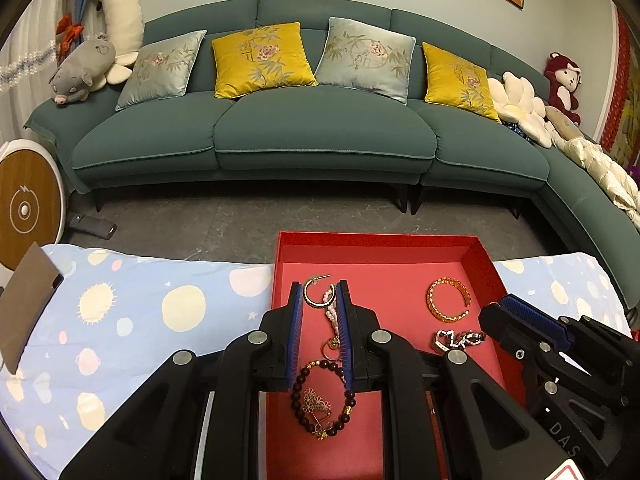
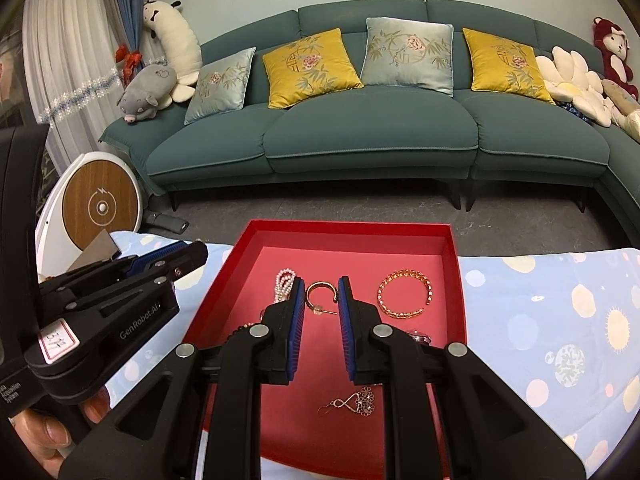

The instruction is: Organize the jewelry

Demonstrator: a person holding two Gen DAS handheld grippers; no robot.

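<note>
over the red tray (image 1: 484, 264), we hover both grippers above loose jewelry.
left gripper (image 1: 320, 332) and right gripper (image 2: 319, 328) hang parted, empty, straddling a hoop earring (image 2: 319, 293) we judge next.

The left tool (image 1: 319, 294) and the right tool (image 2: 319, 290) point forward side by side, jaws parted, holding nothing.
</note>
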